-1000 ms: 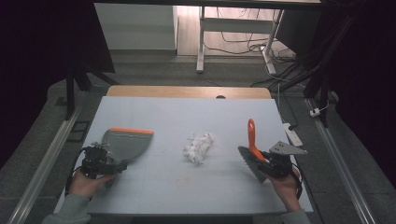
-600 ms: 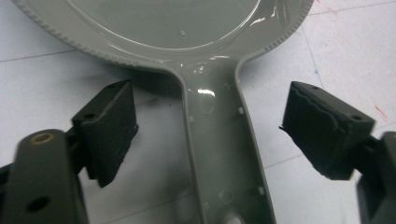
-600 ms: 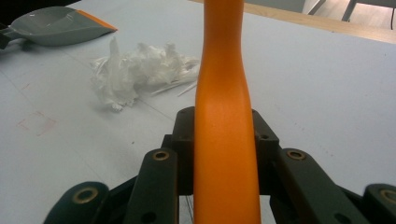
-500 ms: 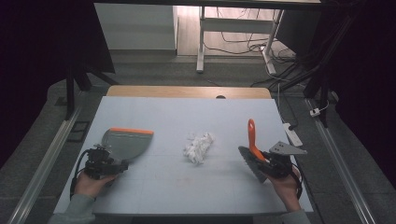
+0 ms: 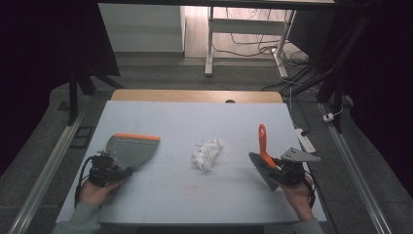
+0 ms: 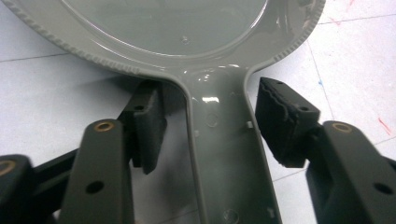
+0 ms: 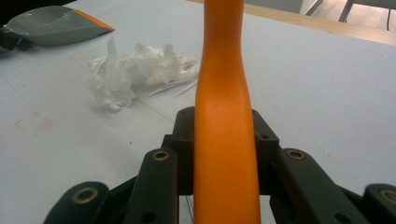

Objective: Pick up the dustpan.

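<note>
From the high view, you've got the dustpan (image 5: 130, 147) on the left side of the table (image 5: 195, 112), its orange lip on the far edge and its handle running back toward you into the left gripper (image 5: 113, 171), so its long axis goes near-to-far, tilted a bit to the right. The white paper wad (image 5: 206, 153) sits mid-table between the two tools, well apart from both, so nothing's been swept yet as far as I can tell. On the right, your right gripper (image 5: 276, 168) has the brush (image 5: 263, 157), orange handle sticking up and away from you, dark bristle head low by the table. Left gripper view: the jaws are spread, one pad on each side of the grey dustpan handle (image 6: 224, 154) with visible gaps, so you're straddling it but not pinching it yet. The pan's mouth points away from the camera. Right gripper view: the jaws are pressed together on the orange brush handle (image 7: 224, 121), which runs straight up the middle of the frame, and the wad (image 7: 140, 70) lies ahead and left with the dustpan (image 7: 51, 25) beyond it. So I'd say you're at the start: brush in hand, dustpan about to be grabbed, and the actual sweep into the pan is all still left.
</note>
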